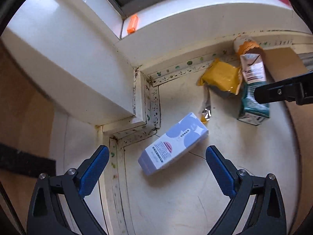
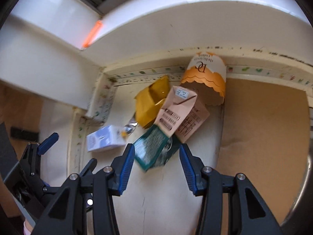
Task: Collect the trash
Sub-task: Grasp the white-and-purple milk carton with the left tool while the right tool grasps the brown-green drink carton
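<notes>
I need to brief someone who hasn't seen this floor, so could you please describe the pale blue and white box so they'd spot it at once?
Start at the stepped white wall corner. The pale blue and white box lies flat on the cream floor just beside it, apart from the trash pile near the far skirting. It is the only intact, lilac-patterned carton, unlike the yellow wrapper.

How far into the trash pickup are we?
Nothing looks collected yet. Both grippers are open and empty: the left gripper straddles the pale blue box, and the right gripper is lined up on the teal carton. Still lying on the floor: the yellow wrapper, the pink carton and the orange-and-white cup.
</notes>
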`<move>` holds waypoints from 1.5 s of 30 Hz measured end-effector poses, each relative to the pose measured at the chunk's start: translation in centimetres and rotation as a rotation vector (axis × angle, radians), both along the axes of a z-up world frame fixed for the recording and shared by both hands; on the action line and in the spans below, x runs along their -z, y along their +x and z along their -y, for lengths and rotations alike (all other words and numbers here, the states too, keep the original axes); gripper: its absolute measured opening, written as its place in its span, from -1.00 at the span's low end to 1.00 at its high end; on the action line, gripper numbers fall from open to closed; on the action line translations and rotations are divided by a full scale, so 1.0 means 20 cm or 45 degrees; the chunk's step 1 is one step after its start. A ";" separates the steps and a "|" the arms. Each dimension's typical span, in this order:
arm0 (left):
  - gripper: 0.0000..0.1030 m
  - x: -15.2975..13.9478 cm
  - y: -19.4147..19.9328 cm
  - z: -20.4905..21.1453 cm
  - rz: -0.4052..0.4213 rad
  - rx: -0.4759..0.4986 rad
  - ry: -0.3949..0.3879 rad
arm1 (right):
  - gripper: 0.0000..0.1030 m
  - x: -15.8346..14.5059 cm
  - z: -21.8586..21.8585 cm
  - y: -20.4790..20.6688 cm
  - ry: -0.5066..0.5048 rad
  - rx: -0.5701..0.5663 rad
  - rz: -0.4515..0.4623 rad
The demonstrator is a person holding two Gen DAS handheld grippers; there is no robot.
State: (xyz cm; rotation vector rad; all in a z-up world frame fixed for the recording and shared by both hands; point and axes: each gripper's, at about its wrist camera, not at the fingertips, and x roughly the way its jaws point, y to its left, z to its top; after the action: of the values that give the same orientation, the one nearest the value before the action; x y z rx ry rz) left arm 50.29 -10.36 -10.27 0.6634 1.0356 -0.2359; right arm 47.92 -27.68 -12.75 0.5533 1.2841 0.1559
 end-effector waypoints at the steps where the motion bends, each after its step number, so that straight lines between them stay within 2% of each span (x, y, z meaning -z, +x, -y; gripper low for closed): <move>1: 0.91 0.01 0.01 0.00 -0.003 0.005 0.006 | -0.07 0.04 0.00 0.02 0.011 0.009 -0.014; 6: 0.91 0.07 0.08 0.02 -0.019 0.030 0.013 | -0.02 0.11 -0.04 0.07 0.052 0.008 -0.028; 12: 0.90 0.14 0.16 0.01 -0.080 0.003 -0.038 | -0.02 0.14 -0.04 0.07 0.124 0.020 -0.045; 14: 0.82 0.17 0.17 0.01 -0.103 0.002 -0.044 | -0.02 0.16 -0.05 0.07 0.154 0.004 -0.063; 17: 0.57 0.22 0.19 0.01 -0.161 -0.006 -0.055 | -0.02 0.16 -0.06 0.07 0.163 -0.016 -0.059; 19: 0.22 0.25 0.19 0.02 -0.199 -0.010 -0.063 | -0.03 0.15 -0.07 0.07 0.154 -0.019 -0.052; 23: 0.06 0.27 0.16 0.03 -0.216 -0.018 -0.089 | -0.17 0.14 -0.08 0.06 0.175 -0.030 -0.059; 28: -0.36 0.24 0.13 -0.02 -0.287 -0.119 -0.211 | -0.19 0.18 -0.12 0.06 0.196 -0.053 -0.111; 30: -0.36 0.23 0.11 -0.03 -0.302 -0.145 -0.235 | -0.24 0.19 -0.13 0.04 0.201 -0.055 -0.116; 33: -0.36 0.22 0.04 -0.05 -0.308 -0.178 -0.241 | -0.25 0.15 -0.16 0.00 0.140 -0.074 -0.090; 37: -0.36 0.17 -0.04 -0.10 -0.307 -0.216 -0.303 | -0.26 0.08 -0.18 -0.08 0.108 -0.100 -0.060; 42: -0.36 0.06 -0.20 -0.16 -0.314 -0.266 -0.389 | -0.26 -0.03 -0.19 -0.22 0.078 -0.130 -0.029; 45: -0.36 -0.06 -0.30 -0.16 -0.302 -0.274 -0.429 | -0.26 -0.13 -0.19 -0.33 0.050 -0.159 0.005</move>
State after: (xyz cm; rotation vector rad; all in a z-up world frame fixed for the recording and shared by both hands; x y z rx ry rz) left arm 44.35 -7.10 -9.03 0.2197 1.2492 -0.2973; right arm 41.23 -23.82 -10.19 0.5059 1.3148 0.2865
